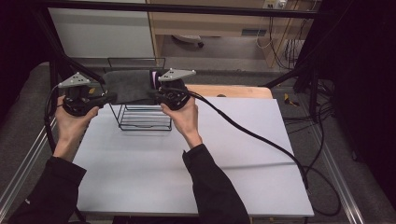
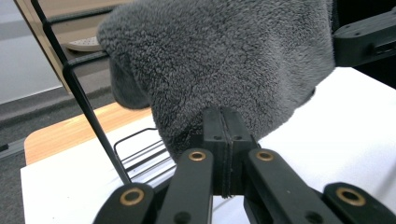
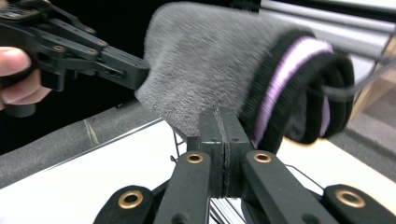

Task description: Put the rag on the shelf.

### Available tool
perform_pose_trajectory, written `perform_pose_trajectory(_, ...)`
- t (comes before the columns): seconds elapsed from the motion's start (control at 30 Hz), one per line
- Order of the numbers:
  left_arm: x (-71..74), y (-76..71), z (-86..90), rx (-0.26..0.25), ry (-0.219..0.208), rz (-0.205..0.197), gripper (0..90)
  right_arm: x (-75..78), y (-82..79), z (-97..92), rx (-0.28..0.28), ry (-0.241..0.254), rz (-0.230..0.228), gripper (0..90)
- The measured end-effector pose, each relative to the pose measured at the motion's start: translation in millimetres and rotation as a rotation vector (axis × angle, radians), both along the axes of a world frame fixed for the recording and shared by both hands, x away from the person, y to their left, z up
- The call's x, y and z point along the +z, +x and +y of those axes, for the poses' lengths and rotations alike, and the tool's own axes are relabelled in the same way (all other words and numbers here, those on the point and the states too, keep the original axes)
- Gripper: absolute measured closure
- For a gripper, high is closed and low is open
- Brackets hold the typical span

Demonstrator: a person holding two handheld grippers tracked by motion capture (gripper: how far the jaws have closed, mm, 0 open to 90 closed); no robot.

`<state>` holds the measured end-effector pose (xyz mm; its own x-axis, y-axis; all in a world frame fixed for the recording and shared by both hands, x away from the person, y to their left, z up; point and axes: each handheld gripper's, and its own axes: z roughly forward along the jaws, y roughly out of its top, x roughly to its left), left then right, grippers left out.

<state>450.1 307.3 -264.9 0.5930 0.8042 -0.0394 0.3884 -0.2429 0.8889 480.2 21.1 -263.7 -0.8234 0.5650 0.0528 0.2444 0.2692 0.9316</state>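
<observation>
Two claws are pinching the grey fleece cloth: my left claw is clamped tight on one edge, my right claw on the other, near the black-and-purple trimmed end. I'm holding it stretched and lifted over the wire basket at the far side of the white surface. Pickup looks done; lowering it in and letting go are, I'd guess, remaining

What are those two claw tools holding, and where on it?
Both hold one fluffy grey sock above the wire basket: left gripper pinches its plain end, right gripper its lower edge beside the striped cuff.
</observation>
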Motion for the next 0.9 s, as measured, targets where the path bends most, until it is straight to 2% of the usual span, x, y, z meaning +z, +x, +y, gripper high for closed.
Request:
perform_pose_trajectory(0.27, -8.9, 10.3, -3.3, 0.03, -0.016, 0.0, 89.7, -14.8, 9.6, -0.5, -0.037, 0.006, 0.006, 90.0)
perform_pose_trajectory(0.4, -9.4, 10.9, -3.1, 0.03, -0.022, -0.001, 89.2, -15.1, 10.0, -0.4, -0.039, 0.011, 0.0, 90.0)
perform_pose_trajectory(0.53, -5.9, 4.4, -0.9, 0.02, -0.027, -0.01, 86.1, -10.7, 5.9, -3.0, -0.023, 0.019, -0.012, 88.4)
perform_pose_trajectory(0.7, 0.7, -4.4, 0.7, 0.017, -0.017, -0.022, 76.8, -0.3, -1.3, -9.3, -0.009, 0.047, -0.02, 80.3)
perform_pose_trajectory(0.9, 5.0, -12.2, 1.9, 0.031, -0.005, -0.026, 62.1, 12.7, -10.7, -20.3, -0.025, 0.039, -0.051, 65.1)
